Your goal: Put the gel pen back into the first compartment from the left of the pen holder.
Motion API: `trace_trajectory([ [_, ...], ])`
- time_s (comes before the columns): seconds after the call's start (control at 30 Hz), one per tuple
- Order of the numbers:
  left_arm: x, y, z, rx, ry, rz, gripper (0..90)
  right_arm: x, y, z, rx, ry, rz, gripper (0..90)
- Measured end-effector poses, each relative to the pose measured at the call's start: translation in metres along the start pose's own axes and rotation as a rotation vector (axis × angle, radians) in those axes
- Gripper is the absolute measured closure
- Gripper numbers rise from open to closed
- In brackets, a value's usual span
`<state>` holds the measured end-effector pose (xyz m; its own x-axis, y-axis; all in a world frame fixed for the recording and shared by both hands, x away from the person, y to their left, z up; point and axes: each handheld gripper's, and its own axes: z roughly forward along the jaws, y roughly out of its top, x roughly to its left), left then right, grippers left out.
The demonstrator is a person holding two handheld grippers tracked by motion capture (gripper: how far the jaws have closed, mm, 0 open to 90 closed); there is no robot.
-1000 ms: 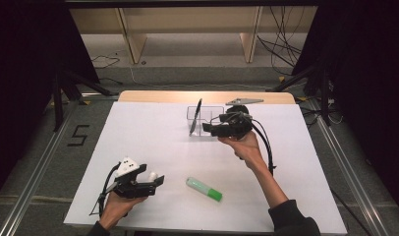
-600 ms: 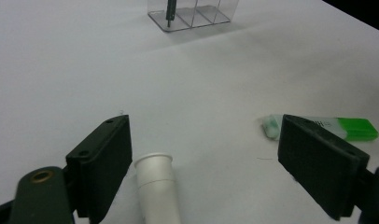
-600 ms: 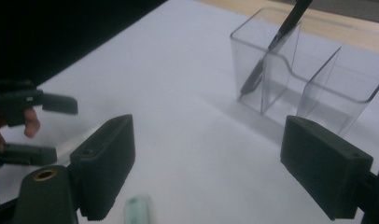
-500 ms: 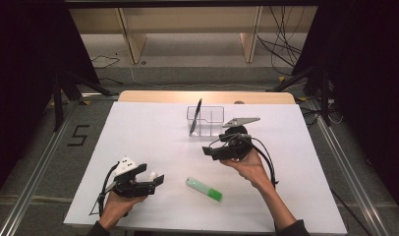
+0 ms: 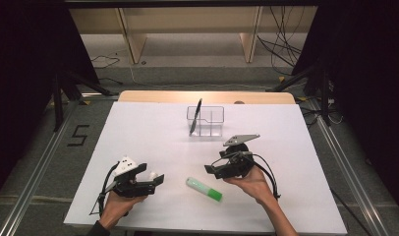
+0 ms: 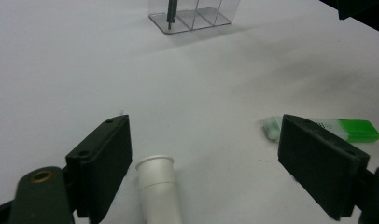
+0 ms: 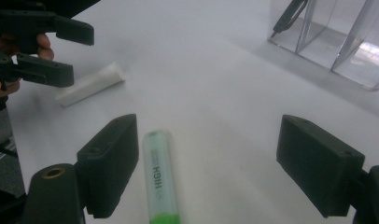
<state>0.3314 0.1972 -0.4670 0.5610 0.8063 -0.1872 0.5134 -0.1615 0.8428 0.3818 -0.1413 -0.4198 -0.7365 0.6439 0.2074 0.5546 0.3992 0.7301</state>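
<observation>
Green-capped highlighter [image 5: 204,189] waits on the table, well in front of the clear organizer [image 5: 205,121].

High view: the right gripper [image 5: 210,169], released, hovers just beside the highlighter on the organizer's side; the left gripper [image 5: 157,181] is also released. Left gripper view: a white tube [image 6: 158,188] lies between its spread jaws. Right gripper view: the highlighter [image 7: 160,177] sits close to one jaw, so centre the gripper over the barrel before closing.

The high view looks down on the table [image 5: 153,132]; both low gripper views share its green highlighter [image 7: 160,179].
</observation>
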Motion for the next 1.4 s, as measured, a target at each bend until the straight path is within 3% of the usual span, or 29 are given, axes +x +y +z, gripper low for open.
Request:
trace_trajectory([
  [0.4,0.0,0.001,0.001,-0.007,-0.002,0.001,16.8,0.01,-0.016,-0.001,0.059,0.02,-0.048,21.9],
  [0.6,-0.002,0.002,0.001,-0.008,-0.007,0.01,16.7,0.014,-0.026,0.001,0.125,0.036,-0.069,22.1],
  [1.17,-0.003,0.003,0.002,-0.01,-0.012,0.026,16.6,0.032,-0.037,0.013,0.263,0.021,-0.178,18.0],
  [1.4,-0.004,0.003,0.002,-0.012,-0.013,0.028,16.6,0.035,-0.04,0.016,0.314,0.004,-0.191,20.8],
])
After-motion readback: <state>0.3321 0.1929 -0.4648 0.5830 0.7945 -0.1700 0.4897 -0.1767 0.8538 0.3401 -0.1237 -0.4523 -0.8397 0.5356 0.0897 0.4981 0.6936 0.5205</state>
